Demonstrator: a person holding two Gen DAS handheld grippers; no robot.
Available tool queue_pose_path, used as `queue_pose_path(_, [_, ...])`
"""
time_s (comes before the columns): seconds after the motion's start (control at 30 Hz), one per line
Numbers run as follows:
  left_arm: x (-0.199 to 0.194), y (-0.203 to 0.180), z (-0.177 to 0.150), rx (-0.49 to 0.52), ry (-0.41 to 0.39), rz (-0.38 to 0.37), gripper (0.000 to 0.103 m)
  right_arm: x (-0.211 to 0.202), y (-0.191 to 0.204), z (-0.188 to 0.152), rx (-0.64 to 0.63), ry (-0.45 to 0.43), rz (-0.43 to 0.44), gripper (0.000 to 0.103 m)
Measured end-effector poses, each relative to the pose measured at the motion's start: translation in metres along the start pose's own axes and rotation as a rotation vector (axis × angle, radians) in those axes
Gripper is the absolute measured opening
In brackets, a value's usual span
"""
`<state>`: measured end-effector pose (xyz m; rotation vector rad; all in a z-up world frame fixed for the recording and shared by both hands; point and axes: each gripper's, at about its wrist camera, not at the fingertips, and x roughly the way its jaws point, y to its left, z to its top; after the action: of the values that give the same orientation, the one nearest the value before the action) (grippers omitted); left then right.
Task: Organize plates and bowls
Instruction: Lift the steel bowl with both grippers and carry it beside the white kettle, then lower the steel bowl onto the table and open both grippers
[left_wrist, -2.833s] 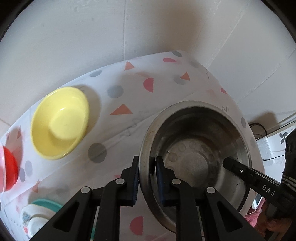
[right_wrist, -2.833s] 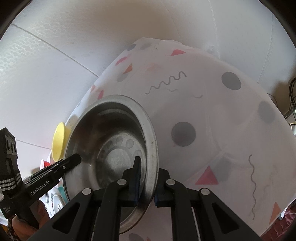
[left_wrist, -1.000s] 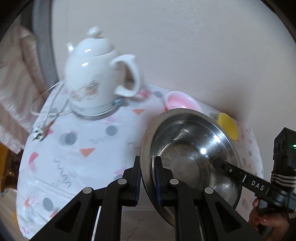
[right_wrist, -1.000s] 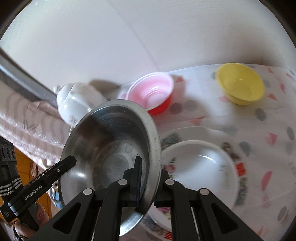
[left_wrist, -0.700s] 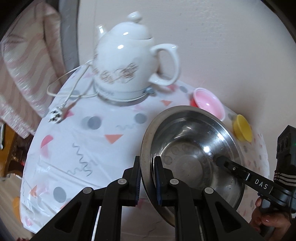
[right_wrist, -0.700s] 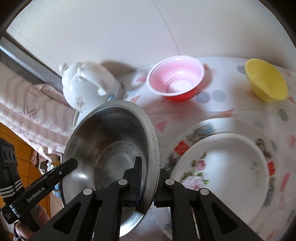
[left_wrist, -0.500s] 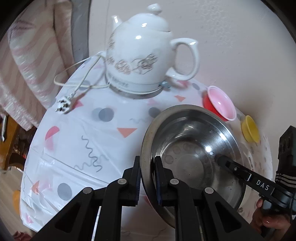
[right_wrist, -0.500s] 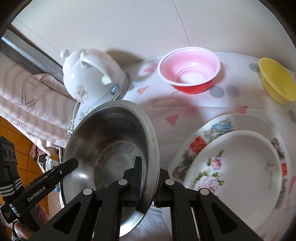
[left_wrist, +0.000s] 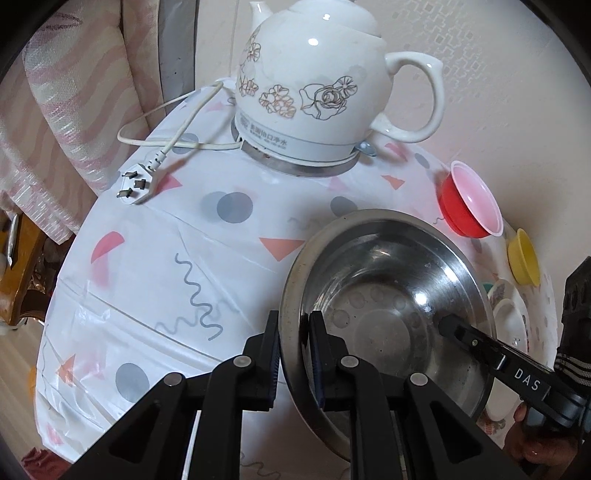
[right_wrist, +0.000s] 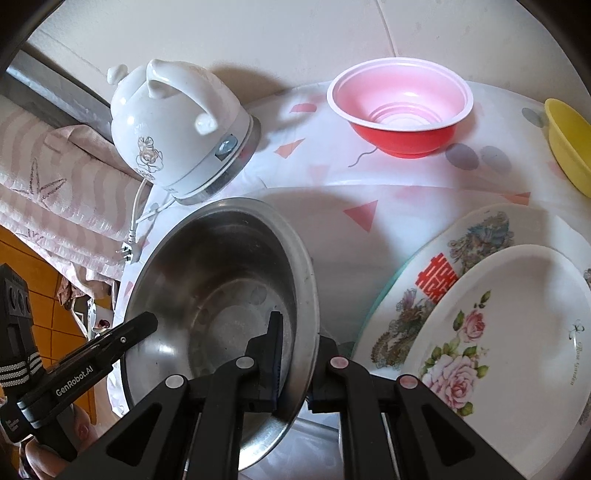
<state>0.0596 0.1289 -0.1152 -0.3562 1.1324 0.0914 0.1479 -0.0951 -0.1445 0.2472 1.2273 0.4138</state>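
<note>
Above the desk, a steel bowl is gripped at opposite rim edges by the left hand-held gripper and right hand-held gripper. Plates are stacked alongside; red bowl and yellow bowl are not yet nested.

A home: electric kettle, floral plates (patterned tablecloth), curtain.

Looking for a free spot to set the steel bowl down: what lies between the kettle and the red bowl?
Only bare tablecloth lies between the kettle and the red bowl, as the right wrist view shows.
</note>
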Motion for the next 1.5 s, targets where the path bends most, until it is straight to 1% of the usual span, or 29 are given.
queue_pose_path(0.2, [0.008,0.005,-0.001,-0.025,0.014,-0.001,0.016,0.006,-0.002,0.000,0.012,0.020,0.019,0.013])
queue_pose_path(0.27, [0.009,0.004,-0.001,-0.025,0.016,-0.002,0.017,0.005,-0.004,0.001,0.020,0.029,0.039,0.019])
queue_pose_path(0.33, [0.010,0.003,-0.002,-0.018,0.016,0.001,0.017,-0.001,-0.006,0.001,0.028,0.025,0.058,0.023])
queue_pose_path(0.47, [0.010,0.003,-0.002,-0.020,0.015,0.001,0.017,-0.011,-0.005,0.001,-0.002,0.029,0.041,0.023])
queue_pose_path(0.67, [0.011,0.003,0.000,-0.025,0.012,0.007,0.017,-0.027,-0.011,-0.006,0.006,0.022,0.052,0.023])
queue_pose_path(0.7, [0.011,0.003,0.000,-0.028,0.012,0.008,0.017,-0.028,-0.010,-0.007,-0.006,0.021,0.044,0.022])
queue_pose_path(0.77, [0.012,0.003,0.001,-0.028,0.010,0.012,0.017,-0.028,-0.010,-0.008,-0.019,0.019,0.022,0.013])
queue_pose_path(0.8, [0.011,0.002,0.002,-0.027,0.010,0.014,0.017,-0.027,-0.012,-0.009,-0.006,0.018,0.021,0.012])
queue_pose_path(0.87, [0.012,0.001,0.003,-0.018,0.009,0.019,0.018,-0.026,-0.016,-0.010,0.019,0.017,0.036,0.012])
queue_pose_path(1.1, [0.013,0.001,0.004,-0.033,0.017,0.028,0.019,-0.028,-0.014,-0.015,0.016,0.005,0.043,0.013])
queue_pose_path(1.2, [0.012,0.001,0.004,-0.045,0.019,0.034,0.019,-0.032,-0.017,-0.018,0.044,0.001,0.065,0.015])
queue_pose_path(1.23, [0.010,0.001,0.004,-0.046,0.016,0.034,0.019,-0.034,-0.018,-0.019,0.054,-0.005,0.076,0.018])
queue_pose_path(1.27, [0.009,0.000,0.004,-0.043,0.015,0.037,0.019,-0.036,-0.019,-0.019,0.060,-0.010,0.079,0.019])
queue_pose_path(1.5, [0.000,0.000,0.002,-0.056,0.005,0.048,0.020,-0.041,-0.020,-0.023,0.045,-0.018,0.068,0.019])
